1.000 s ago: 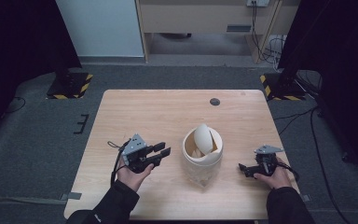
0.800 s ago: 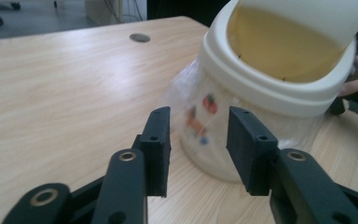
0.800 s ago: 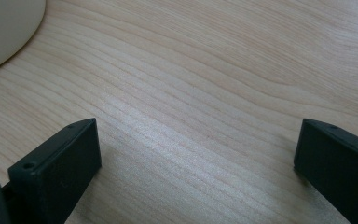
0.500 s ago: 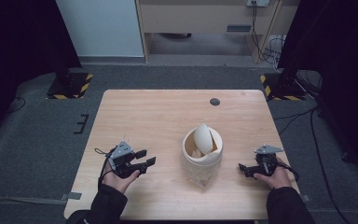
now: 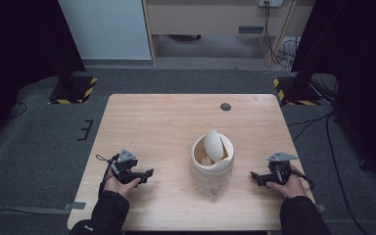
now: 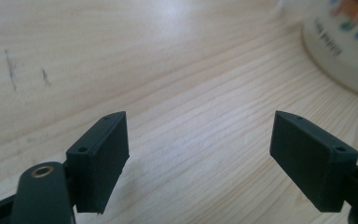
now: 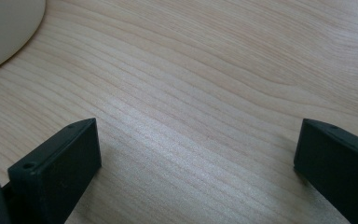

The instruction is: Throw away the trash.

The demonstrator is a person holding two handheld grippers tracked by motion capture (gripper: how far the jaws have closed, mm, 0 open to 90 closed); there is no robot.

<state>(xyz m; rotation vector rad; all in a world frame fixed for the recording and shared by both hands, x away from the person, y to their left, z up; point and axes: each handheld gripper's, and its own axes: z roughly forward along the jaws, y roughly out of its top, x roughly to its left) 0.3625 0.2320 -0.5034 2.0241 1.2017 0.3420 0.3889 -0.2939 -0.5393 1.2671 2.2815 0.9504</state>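
A cream round bin [image 5: 212, 164] with a tilted white swing lid [image 5: 214, 145] stands on the wooden table [image 5: 166, 122], front of centre. My left gripper [image 5: 146, 175] rests low near the front left, a good way left of the bin, open with nothing between its jaws. In the left gripper view the gripper [image 6: 198, 149] shows bare wood between the jaws and the bin's printed wall [image 6: 340, 46] at the top right. My right gripper [image 5: 255, 178] sits to the right of the bin, open and empty. The right gripper view shows the gripper [image 7: 198, 158] over wood, with the bin's base [image 7: 4, 28] at top left.
A small dark round disc [image 5: 225, 106] lies near the table's far edge. Beyond the table are a grey floor, a wooden cabinet [image 5: 215, 19], cables [image 5: 279, 44] and two stands with yellow-black striped bases [image 5: 73, 90].
My left gripper has drawn away from the bin, moving left and toward the table's front edge. The right gripper and the bin have stayed put.
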